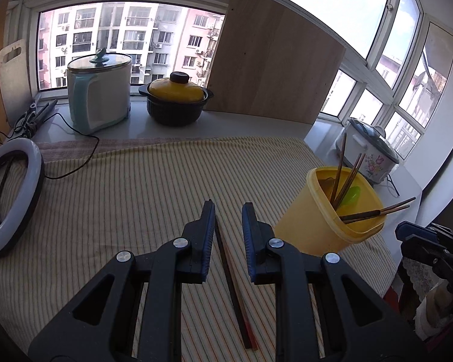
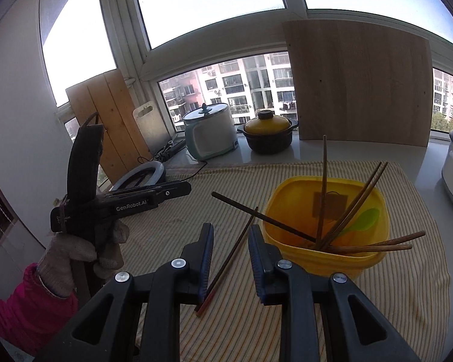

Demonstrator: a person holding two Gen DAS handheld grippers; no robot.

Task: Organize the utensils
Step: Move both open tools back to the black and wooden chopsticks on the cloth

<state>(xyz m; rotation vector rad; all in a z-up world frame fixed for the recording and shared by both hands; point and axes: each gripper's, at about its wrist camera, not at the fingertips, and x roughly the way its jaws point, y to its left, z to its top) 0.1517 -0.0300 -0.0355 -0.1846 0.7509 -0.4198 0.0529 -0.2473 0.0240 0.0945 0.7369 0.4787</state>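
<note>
Left wrist view: the left gripper (image 1: pixel 228 206) is pointing down over a striped cloth (image 1: pixel 120 199), its jaws spread a little and pinching nothing. A dark chopstick (image 1: pixel 232 286) is lying flat on the cloth between them, just beside the left pad and not pressed. To the right a yellow tub (image 1: pixel 314 232) is standing, already holding chopsticks and a green spoon (image 1: pixel 351 194). The right gripper (image 1: pixel 419 241) is showing at the far right edge; its jaws cannot be read here.

Right wrist view: the right gripper (image 2: pixel 230 230) is also standing slightly spread and empty, over a chopstick (image 2: pixel 226 267) on the cloth (image 2: pixel 407 301). Only here does another chopstick (image 2: pixel 262 217) show, leaning out over the left rim of the tub (image 2: pixel 326 262), and a gloved hand (image 2: pixel 81 241) is gripping the left gripper (image 2: pixel 154 194) seen from the side.

The step appears to be picking loose chopsticks off the cloth. Next, the jaws probably need to drop lower, straddle the stick and close.
</note>
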